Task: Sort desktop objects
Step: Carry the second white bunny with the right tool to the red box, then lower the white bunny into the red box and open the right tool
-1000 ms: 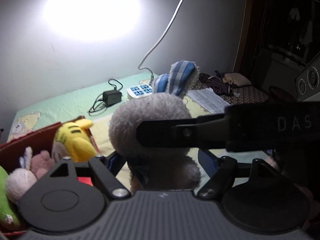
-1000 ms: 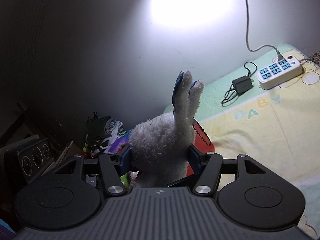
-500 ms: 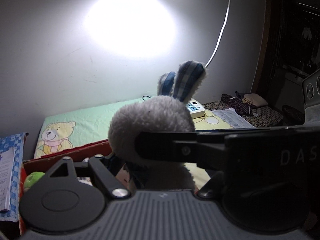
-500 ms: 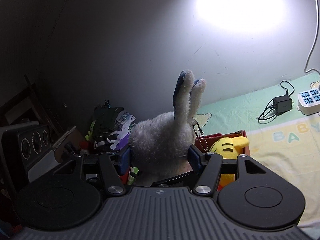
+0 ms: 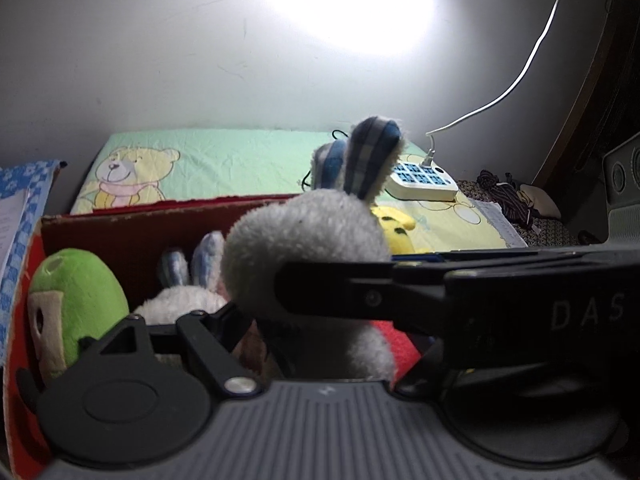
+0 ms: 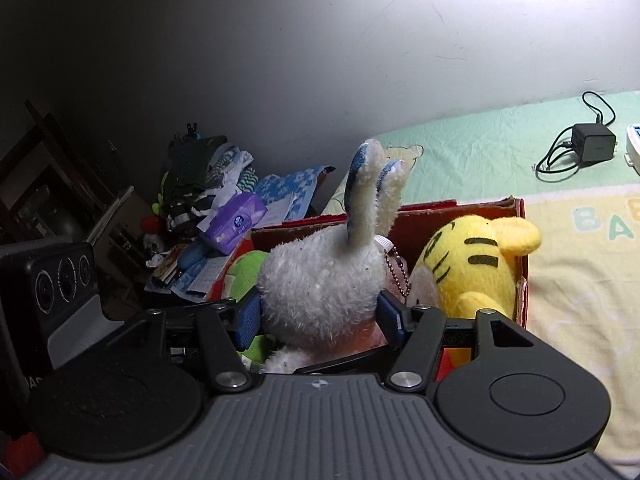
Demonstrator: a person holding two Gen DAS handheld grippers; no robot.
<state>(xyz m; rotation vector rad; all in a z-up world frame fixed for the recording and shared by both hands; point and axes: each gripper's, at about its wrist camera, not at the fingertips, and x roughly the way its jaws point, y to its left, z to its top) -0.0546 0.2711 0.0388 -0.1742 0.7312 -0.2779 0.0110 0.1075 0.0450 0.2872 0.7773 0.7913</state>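
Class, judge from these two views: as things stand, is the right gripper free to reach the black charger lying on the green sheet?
Probably not yet. The right gripper is shut on the white rabbit over the red box. The charger lies in the open on the green sheet, so only the full grip blocks it.

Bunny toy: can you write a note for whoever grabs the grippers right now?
Right gripper: fingers shut on the bunny, held over the red box.
Left gripper: at the bunny too; grip hidden, cannot tell.
Done: yellow tiger, green toy and small bunny lie in the box.
Left: probably lower the bunny in and let go.
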